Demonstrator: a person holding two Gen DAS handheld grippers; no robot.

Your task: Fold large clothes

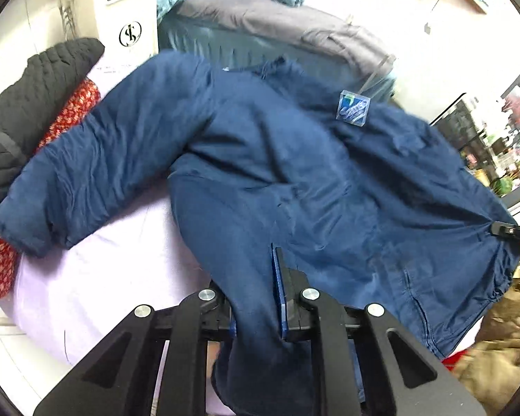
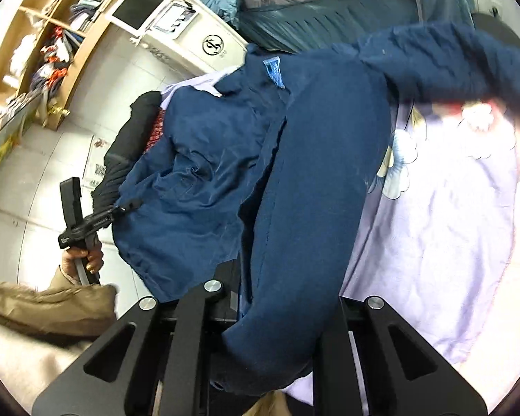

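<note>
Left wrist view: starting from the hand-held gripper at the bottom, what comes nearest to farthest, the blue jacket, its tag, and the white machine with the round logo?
1. Blue jacket: clamped in the left hand-held gripper, at bottom centre.
2. Tag: on the jacket, up and to the right.
3. White machine: at the top left, behind the jacket.

Left gripper [image 1: 256,298] angled steeply downward, jaws clamped on a fold of the blue jacket [image 1: 294,180]. Right gripper [image 2: 280,298] likewise pitched down, jaws pinched on the jacket's opposite hem, just beside it.
</note>
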